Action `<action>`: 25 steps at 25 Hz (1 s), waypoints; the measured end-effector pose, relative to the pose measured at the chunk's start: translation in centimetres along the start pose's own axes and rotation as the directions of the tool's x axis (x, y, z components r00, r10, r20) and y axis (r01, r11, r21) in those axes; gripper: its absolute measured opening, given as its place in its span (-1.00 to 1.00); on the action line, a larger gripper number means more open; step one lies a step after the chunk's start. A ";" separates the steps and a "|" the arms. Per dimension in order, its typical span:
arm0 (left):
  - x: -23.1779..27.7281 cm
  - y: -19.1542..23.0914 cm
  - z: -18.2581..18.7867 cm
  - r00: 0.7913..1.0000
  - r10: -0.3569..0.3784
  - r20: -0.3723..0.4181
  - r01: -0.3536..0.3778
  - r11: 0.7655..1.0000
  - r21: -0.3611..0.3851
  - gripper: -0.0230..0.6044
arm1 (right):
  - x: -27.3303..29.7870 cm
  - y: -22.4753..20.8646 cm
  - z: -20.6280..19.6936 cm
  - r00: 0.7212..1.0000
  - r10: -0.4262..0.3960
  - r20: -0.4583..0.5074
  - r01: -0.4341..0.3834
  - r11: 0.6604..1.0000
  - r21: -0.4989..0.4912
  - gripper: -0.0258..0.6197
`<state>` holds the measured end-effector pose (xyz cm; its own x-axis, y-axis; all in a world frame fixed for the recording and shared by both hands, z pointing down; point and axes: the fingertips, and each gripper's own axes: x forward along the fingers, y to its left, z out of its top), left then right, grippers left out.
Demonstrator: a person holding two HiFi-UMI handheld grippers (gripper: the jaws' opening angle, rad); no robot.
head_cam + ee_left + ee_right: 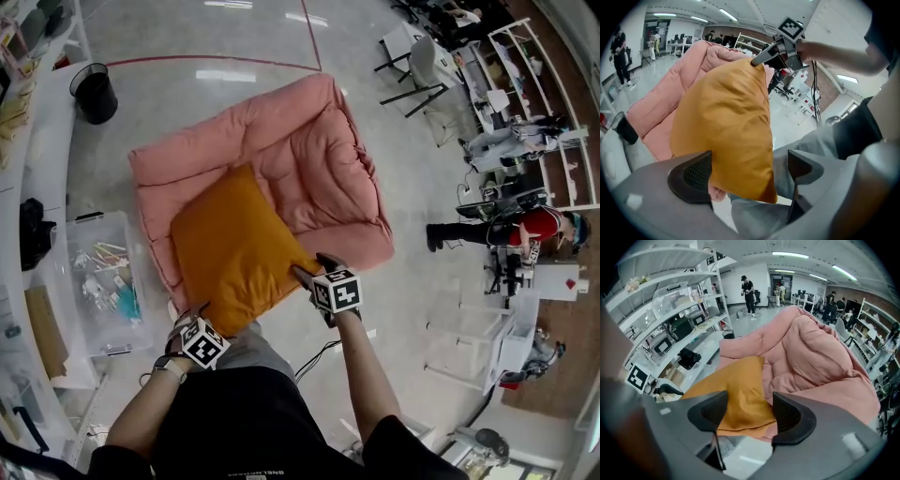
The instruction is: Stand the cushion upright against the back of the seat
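- head view: the orange cushion (239, 248) rests aslant over the front edge of the pink seat (309, 141), well apart from the backrest (323, 94) on the far side. the right gripper (305, 276) meets its near right corner. the left gripper (192, 326) sits at its near left corner, just beside the person's knee (251, 345).
- left gripper view: the left gripper's jaws stand spread with the cushion's lower corner between them. the fabric brushes one pad (696, 173) and a clear gap shows before the other. at the cushion's top corner the right gripper's tips are closed on the fabric.
- right gripper view: the right gripper's pads (787, 416) pinch the cushion's corner, with fabric bunched between them. the padded backrest rises beyond.
- step in hand, as judged: getting a hold on two corners before the lift.
  - the left jaws should close well in from the corner, since a bite on the very tip may slip.
  - both corners should then rise together and travel toward the backrest.
  - the lower edge should go into the crease first, so that the soft cushion leans back rather than folding or toppling forward.
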<state>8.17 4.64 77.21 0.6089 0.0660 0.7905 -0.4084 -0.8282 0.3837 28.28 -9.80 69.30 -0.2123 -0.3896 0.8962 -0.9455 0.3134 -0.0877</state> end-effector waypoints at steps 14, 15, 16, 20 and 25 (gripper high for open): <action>2.7 1.9 -1.1 0.990 0.135 -0.031 -0.131 0.987 0.095 0.22 | 1.7 1.3 -1.5 0.987 0.115 -0.113 -0.117 0.993 -0.011 -0.36; 2.6 2.1 -1.1 0.990 0.136 -0.030 -0.132 0.987 0.096 0.18 | 1.8 1.6 -1.5 0.986 0.122 -0.117 -0.125 0.992 -0.019 -0.42; 2.4 2.2 -1.1 0.990 0.138 -0.029 -0.134 0.986 0.096 0.13 | 1.8 1.9 -1.4 0.984 0.131 -0.118 -0.134 0.991 -0.020 -0.47; 1.1 2.7 -1.1 0.989 0.145 -0.017 -0.142 0.985 0.097 -0.03 | 1.6 2.4 -0.9 0.979 0.179 -0.097 -0.177 0.984 0.034 -0.59; -1.4 3.4 -0.7 0.987 0.160 -0.012 -0.158 0.983 0.098 -0.22 | 0.5 3.4 0.9 0.974 0.222 -0.038 -0.219 0.973 0.077 -0.64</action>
<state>5.47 2.13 77.74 0.5276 -0.0602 0.8473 -0.4306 -0.8788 0.2057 24.69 -9.72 69.03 -0.4076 -0.2774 0.8700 -0.8924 0.3232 -0.3150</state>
